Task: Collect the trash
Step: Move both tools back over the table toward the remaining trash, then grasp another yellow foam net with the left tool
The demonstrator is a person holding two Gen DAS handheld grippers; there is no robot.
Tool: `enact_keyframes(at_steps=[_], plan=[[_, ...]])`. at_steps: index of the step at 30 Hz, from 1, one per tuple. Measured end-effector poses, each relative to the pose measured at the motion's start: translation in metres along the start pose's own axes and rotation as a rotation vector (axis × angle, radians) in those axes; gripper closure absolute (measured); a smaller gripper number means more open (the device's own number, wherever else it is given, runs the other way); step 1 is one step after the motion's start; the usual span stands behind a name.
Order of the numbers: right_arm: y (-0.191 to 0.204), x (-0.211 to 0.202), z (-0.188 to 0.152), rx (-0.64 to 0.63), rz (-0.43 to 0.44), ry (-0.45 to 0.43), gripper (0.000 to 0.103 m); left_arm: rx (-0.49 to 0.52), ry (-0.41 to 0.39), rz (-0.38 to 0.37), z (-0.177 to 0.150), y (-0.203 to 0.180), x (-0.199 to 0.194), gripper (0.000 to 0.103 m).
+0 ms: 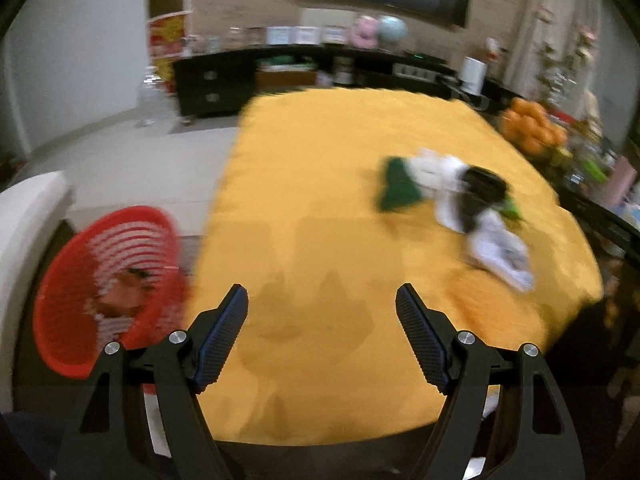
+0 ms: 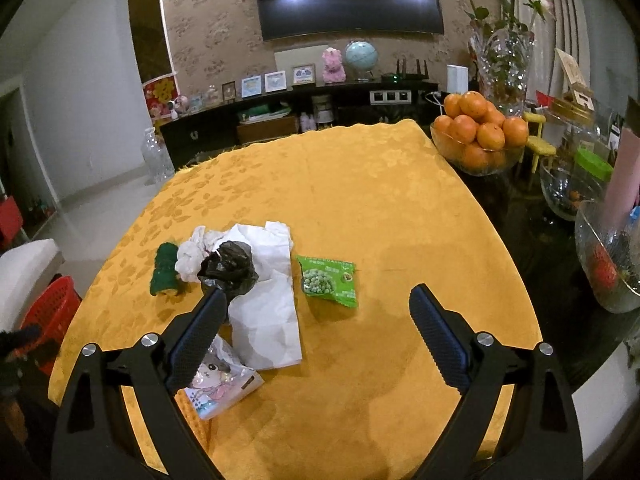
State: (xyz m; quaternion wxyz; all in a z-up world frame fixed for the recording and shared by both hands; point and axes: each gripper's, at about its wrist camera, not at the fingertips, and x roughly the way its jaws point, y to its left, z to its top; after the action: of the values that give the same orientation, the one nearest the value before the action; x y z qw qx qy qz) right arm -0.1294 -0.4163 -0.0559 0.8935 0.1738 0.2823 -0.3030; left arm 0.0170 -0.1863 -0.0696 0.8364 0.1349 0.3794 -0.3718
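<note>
A matt, flower-patterned yellow cloth [image 2: 360, 208] is spread over a glossy dark table [image 2: 532, 240], on which crumpled white paper [image 2: 268, 304], a shiny black plastic bag [image 2: 232, 264] and, at its three o'clock, a glossy green snack packet [image 2: 329, 280] are seen, with a red slatted plastic basket [image 1: 96, 288] beside.

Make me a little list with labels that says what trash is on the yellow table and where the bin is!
table: yellow cloth
trash: green pea packet; white paper; black bag; green roll; cartoon packet
bin: red basket, beside the table's left edge
left hand-held gripper: open, empty
right hand-held gripper: open, empty
not trash: bowl of oranges
</note>
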Motion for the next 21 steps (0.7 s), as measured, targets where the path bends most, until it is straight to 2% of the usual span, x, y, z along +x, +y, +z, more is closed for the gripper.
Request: enact_keyframes(at_steps=[10, 16, 21], plan=[[-0.007, 0.002, -0.002, 0.031, 0.013, 0.013, 0.013, 0.085, 0.111, -0.227, 0.000, -0.075, 0.026, 0.029], [-0.009, 0.002, -0.001, 0.040, 0.026, 0.011, 0.013, 0.143, 0.165, -0.227, -0.003, -0.106, 0.049, 0.029], [-0.011, 0.003, -0.001, 0.052, 0.033, 0.016, 0.013, 0.190, 0.184, -0.193, -0.006, -0.119, 0.063, 0.031]])
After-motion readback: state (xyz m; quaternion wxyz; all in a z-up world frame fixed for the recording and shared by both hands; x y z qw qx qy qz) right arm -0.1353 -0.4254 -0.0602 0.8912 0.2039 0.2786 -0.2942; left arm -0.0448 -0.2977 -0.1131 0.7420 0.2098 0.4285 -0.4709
